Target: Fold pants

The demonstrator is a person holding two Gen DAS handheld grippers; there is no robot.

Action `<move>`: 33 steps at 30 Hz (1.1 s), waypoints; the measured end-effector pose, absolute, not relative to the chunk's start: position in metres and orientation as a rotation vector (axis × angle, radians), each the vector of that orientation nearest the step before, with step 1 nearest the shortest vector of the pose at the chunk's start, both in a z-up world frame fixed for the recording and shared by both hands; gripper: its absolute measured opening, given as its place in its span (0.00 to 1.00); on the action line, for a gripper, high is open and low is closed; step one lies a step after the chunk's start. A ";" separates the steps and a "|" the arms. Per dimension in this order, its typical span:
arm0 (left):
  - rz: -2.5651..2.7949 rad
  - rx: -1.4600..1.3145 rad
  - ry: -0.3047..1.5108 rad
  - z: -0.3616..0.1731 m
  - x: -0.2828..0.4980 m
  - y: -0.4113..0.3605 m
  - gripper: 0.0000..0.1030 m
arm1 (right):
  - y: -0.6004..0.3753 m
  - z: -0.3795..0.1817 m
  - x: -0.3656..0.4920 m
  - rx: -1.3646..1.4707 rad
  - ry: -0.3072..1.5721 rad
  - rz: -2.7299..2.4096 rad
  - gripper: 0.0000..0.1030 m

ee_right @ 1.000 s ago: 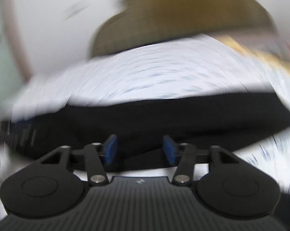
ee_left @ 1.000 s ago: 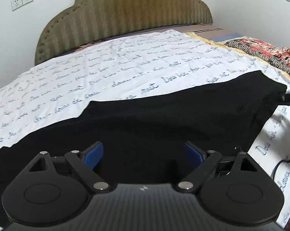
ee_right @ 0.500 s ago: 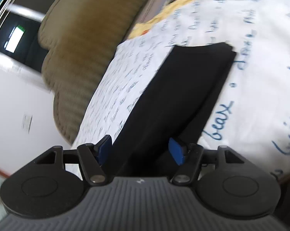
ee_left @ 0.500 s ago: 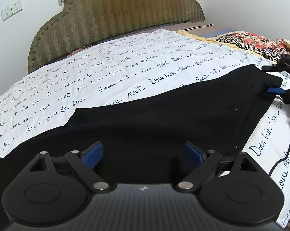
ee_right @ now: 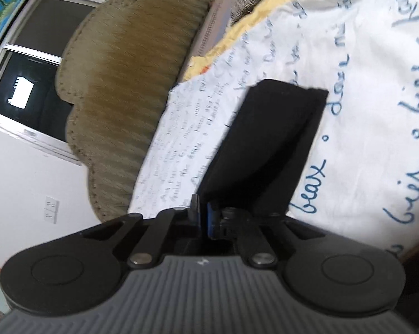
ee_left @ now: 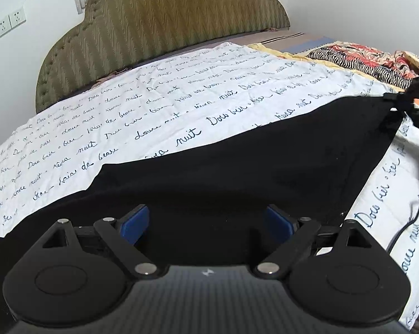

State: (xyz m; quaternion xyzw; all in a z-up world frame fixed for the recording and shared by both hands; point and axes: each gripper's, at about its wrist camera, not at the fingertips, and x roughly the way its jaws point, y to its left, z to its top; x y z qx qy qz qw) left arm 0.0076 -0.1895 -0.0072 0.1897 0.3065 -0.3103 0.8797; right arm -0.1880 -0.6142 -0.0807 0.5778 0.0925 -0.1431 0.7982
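The black pants (ee_left: 237, 167) lie flat on the bed's white sheet (ee_left: 153, 105). My right gripper (ee_right: 204, 217) has just squeezed together and is pinching one edge of the pants. My left gripper (ee_left: 206, 222) hangs over the pants with its blue pads (ee_left: 134, 222) spread wide, holding nothing.

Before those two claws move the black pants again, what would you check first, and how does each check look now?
1. Right gripper shut on the pants hem: ok, fabric pinched between the pads.
2. Left gripper gripping: not ok, jaws wide open above the cloth.
3. Pants lying flat on the bedsheet: ok.
4. Black cable clear of the pants: ok, beside them.
5. Far end of the pants: cannot tell, out of view.
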 end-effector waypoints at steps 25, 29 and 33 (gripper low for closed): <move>-0.650 0.406 0.658 -0.013 0.009 -0.195 0.88 | -0.667 -0.075 -0.173 1.144 0.301 -0.509 0.08; -0.656 0.420 0.648 -0.012 0.005 -0.197 0.88 | -0.669 -0.015 -0.148 1.034 0.231 -0.383 0.06; -0.651 0.422 0.643 -0.012 0.004 -0.197 0.88 | -0.660 0.043 -0.154 0.906 0.112 -0.288 0.06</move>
